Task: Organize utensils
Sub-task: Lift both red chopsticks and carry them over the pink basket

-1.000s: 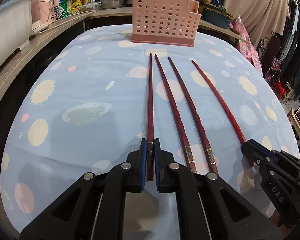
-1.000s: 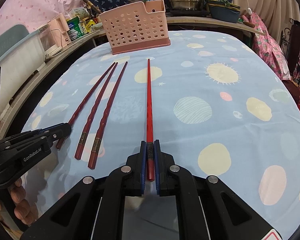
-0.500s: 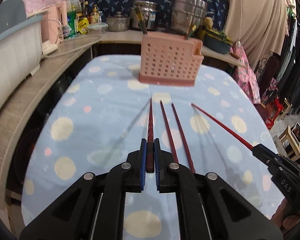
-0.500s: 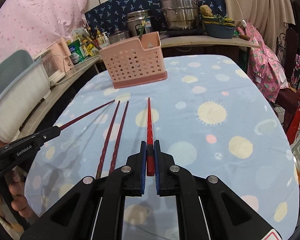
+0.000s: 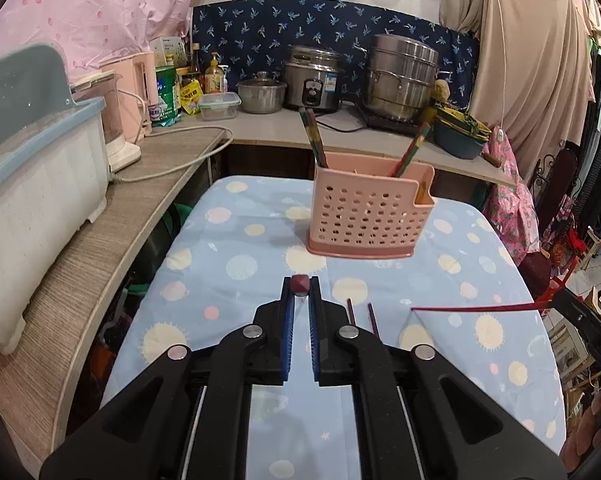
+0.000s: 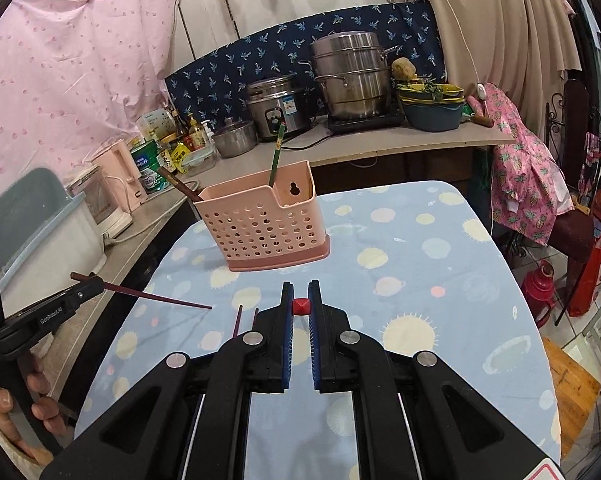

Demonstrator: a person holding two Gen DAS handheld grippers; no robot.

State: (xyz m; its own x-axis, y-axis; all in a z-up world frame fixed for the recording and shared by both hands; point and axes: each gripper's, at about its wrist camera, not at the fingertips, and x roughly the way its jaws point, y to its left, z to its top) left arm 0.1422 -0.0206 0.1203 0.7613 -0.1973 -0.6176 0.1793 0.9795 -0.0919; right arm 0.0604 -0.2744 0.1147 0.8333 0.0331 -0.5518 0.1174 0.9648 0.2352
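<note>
My left gripper [image 5: 300, 286] is shut on a dark red chopstick [image 5: 300, 284], seen end-on, held above the table. My right gripper [image 6: 300, 305] is shut on a bright red chopstick [image 6: 300, 305], also end-on; its shaft shows in the left wrist view [image 5: 472, 309]. The left one's shaft shows in the right wrist view [image 6: 156, 297]. Two more dark chopsticks [image 5: 360, 316] lie on the cloth, mostly hidden behind the fingers. The pink perforated utensil holder [image 5: 370, 210] stands ahead, with other sticks in it.
The table wears a blue planet-print cloth [image 5: 236, 264]. A wooden counter [image 5: 100, 248] with a white bin [image 5: 32, 200] runs along the left. Pots and a rice cooker [image 5: 312, 80] stand on the back counter. Clothes hang at the right.
Both grippers have lifted their chopsticks off the cloth and tilted them up, so each now points end-on at its camera. Both views rose, away from the table.
</note>
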